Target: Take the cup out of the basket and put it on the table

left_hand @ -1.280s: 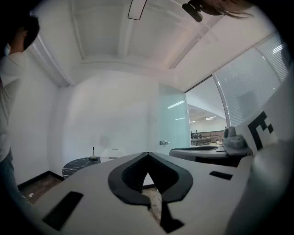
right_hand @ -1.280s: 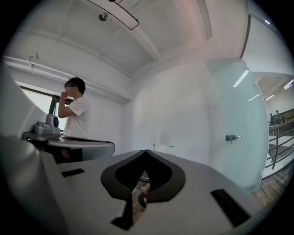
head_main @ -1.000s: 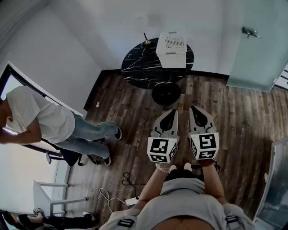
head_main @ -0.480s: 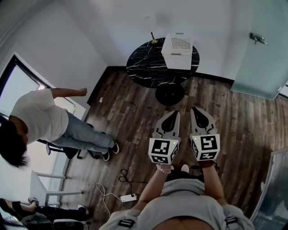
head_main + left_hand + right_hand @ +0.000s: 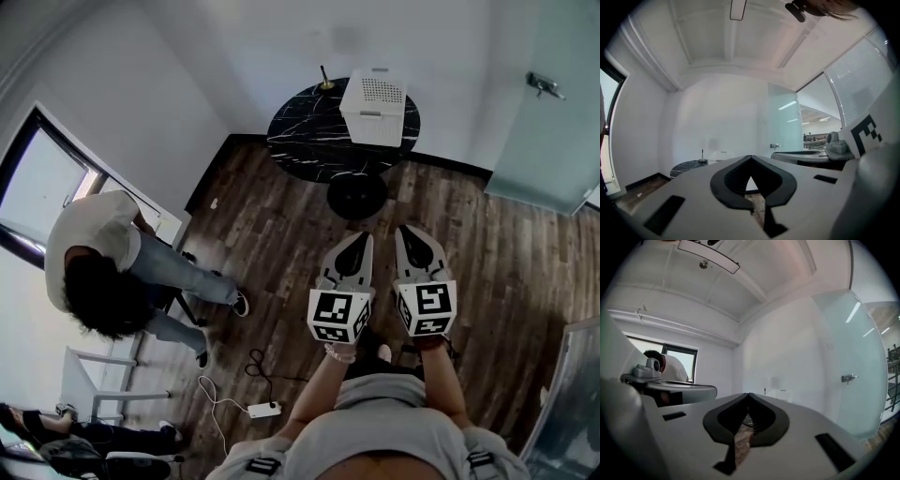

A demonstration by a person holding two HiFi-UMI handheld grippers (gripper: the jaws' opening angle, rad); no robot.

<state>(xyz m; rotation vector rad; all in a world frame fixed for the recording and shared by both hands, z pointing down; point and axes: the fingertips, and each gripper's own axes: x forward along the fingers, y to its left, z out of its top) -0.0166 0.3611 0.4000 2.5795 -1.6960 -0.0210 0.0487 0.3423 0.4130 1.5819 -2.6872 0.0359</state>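
Observation:
A white basket (image 5: 379, 108) with a perforated top stands on a round black marble table (image 5: 309, 141) at the far wall. No cup shows in any view. My left gripper (image 5: 357, 236) and right gripper (image 5: 411, 230) hang side by side over the wooden floor, well short of the table. Both point toward it and are shut on nothing. In the left gripper view the jaws (image 5: 750, 157) meet at their tip, with the basket (image 5: 721, 155) and table (image 5: 687, 165) far ahead. The right gripper (image 5: 749, 394) also has its jaws together, with the basket (image 5: 780, 393) small behind them.
A black round base (image 5: 356, 195) sits on the floor in front of the table. A person in a white shirt (image 5: 103, 272) bends over at the left. A frosted glass door (image 5: 548, 122) stands at the right. A cable and power strip (image 5: 262, 410) lie near my feet.
The person at the left has stood, turned and bent forward toward the near left. My view has shifted slightly; both grippers stay shut in the same place.

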